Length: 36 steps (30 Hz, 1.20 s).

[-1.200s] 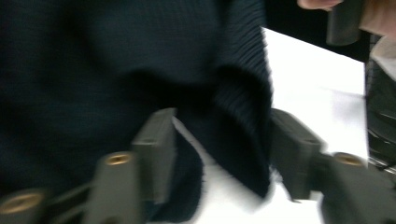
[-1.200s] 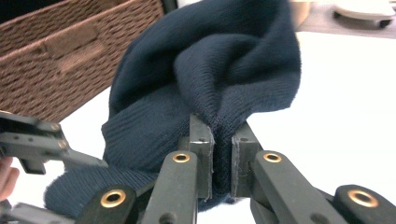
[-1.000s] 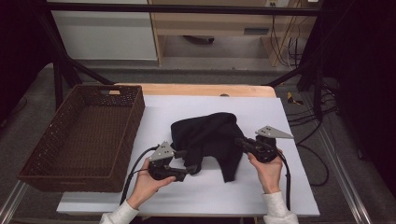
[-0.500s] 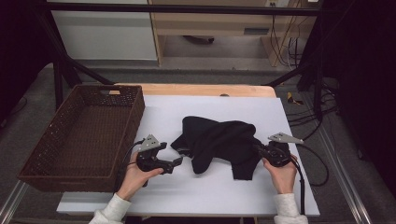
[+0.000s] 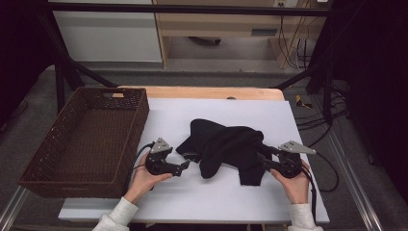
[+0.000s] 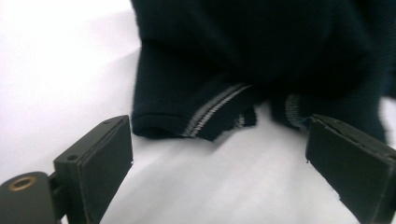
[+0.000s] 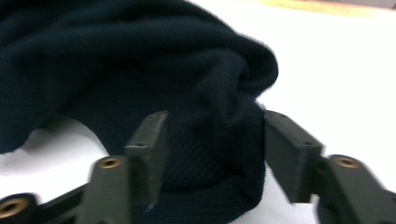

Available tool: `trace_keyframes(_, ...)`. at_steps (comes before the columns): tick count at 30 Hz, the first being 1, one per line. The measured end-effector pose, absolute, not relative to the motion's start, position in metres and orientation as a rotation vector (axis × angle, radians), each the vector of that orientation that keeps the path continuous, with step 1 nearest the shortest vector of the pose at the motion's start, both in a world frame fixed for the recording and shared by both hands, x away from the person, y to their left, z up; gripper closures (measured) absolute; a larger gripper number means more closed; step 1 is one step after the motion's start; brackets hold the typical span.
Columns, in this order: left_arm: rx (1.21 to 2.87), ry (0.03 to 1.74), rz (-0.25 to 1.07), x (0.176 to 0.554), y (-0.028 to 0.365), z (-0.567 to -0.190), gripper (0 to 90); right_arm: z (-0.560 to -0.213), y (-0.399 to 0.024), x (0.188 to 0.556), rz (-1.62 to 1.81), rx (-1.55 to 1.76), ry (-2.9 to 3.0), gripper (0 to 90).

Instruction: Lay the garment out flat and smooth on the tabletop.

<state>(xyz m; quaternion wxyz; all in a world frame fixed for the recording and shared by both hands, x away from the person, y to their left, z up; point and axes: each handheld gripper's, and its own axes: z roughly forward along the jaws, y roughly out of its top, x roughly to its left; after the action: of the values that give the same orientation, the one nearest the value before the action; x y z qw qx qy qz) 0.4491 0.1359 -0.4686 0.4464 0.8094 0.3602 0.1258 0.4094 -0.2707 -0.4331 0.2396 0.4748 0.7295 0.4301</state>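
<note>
A black knitted garment (image 5: 226, 144) lies crumpled in the middle of the white table top (image 5: 202, 202). My left gripper (image 5: 185, 165) rests low at its left end. Its jaws (image 6: 217, 126) stand wide open after opening and easing in slightly, with nothing between them. Just ahead lies a cuff with grey stripes (image 6: 217, 109). My right gripper (image 5: 263, 160) is at the garment's right end. Its jaws (image 7: 215, 116) have just been opening. A fold of the dark fabric (image 7: 116, 56) lies loose between them.
A dark wicker basket (image 5: 139, 120) stands at the left of the table, its right wall close to my left hand. A wooden table edge (image 5: 202, 92) runs behind the white top. Cables (image 5: 332, 168) trail off to the right.
The garment, held bunched between both grippers, now lies spread wider on the table. Both hands have moved apart and down. The left jaws let go first, and then the right jaws opened.
</note>
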Motion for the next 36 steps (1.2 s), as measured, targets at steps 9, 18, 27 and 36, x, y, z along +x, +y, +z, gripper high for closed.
trace_keyframes(9,2.053,0.859,0.335,0.46,0.119,-0.47,34.3,-0.425,-0.244,0.405,1.276,1.227,2.072,26.6)
trace_keyframes(18,2.061,0.871,0.315,0.469,0.117,-0.475,52.2,-0.432,-0.187,0.417,1.335,1.185,2.172,17.3)
trace_keyframes(27,2.11,0.847,0.343,0.472,0.114,-0.477,65.0,-0.449,-0.15,0.428,1.311,1.184,2.237,16.9)
trace_keyframes(36,2.136,0.845,0.351,0.469,0.113,-0.476,82.1,-0.454,-0.149,0.428,1.266,1.184,2.234,61.6)
